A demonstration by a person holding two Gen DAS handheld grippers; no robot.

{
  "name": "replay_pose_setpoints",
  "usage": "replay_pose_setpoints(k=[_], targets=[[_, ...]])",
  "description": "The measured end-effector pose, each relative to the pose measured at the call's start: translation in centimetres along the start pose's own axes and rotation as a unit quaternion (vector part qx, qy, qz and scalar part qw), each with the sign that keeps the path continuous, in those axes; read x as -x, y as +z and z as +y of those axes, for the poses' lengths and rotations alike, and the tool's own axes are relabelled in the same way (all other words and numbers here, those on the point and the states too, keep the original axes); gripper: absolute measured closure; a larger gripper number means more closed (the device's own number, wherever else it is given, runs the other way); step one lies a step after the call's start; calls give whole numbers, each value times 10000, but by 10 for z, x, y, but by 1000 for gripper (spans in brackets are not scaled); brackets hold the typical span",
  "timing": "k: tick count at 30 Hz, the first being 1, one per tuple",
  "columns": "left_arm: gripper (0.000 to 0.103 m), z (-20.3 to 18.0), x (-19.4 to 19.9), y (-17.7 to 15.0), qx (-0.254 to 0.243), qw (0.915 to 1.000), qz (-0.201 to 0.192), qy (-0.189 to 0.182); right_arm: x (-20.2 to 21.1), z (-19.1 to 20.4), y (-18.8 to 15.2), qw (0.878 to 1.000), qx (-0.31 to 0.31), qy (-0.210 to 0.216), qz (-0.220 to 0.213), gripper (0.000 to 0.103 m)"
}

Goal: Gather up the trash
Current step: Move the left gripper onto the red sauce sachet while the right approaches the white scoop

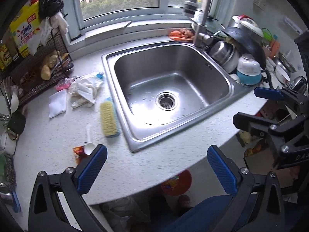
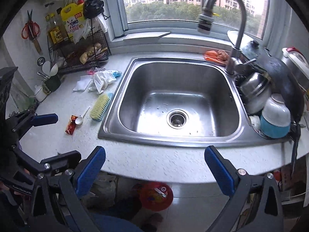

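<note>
Trash lies on the white counter left of the sink: a red snack wrapper (image 1: 77, 152) (image 2: 70, 126), crumpled white paper and plastic (image 1: 85, 90) (image 2: 103, 79), a folded white napkin (image 1: 57, 104) (image 2: 82, 83) and a pink wrapper (image 1: 62, 86) (image 2: 92, 70). A white plastic spoon (image 1: 88, 145) (image 2: 80, 118) rests on the red wrapper. My left gripper (image 1: 157, 166) (image 2: 56, 138) hovers open over the counter's front edge, just right of the red wrapper. My right gripper (image 2: 154, 172) (image 1: 256, 106) is open and empty at the front edge before the sink.
The steel sink (image 1: 133, 145) (image 2: 108, 135) fills the middle, with a tall faucet (image 1: 204, 9) (image 2: 239, 29). A yellow brush (image 1: 108, 117) (image 2: 100, 107) lies beside it. Stacked dishes (image 1: 248, 69) (image 2: 274, 116) crowd the right; a wire rack (image 1: 38, 67) (image 2: 81, 58) stands back left. A red round container (image 1: 176, 182) (image 2: 156, 196) sits on the floor.
</note>
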State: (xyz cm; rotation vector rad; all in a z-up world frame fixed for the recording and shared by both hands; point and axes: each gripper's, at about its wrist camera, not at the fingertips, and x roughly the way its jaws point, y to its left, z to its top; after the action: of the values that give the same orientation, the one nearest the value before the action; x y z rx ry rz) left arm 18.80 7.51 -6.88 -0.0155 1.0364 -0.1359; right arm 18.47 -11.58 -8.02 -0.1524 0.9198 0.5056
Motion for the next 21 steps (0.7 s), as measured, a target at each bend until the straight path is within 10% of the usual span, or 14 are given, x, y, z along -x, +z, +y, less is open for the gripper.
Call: replay_pose_setpoints(k=[21], targets=[[0,152,-57,-26,813,9930,748,412,-118,101,62,9909,913,382,916,1]])
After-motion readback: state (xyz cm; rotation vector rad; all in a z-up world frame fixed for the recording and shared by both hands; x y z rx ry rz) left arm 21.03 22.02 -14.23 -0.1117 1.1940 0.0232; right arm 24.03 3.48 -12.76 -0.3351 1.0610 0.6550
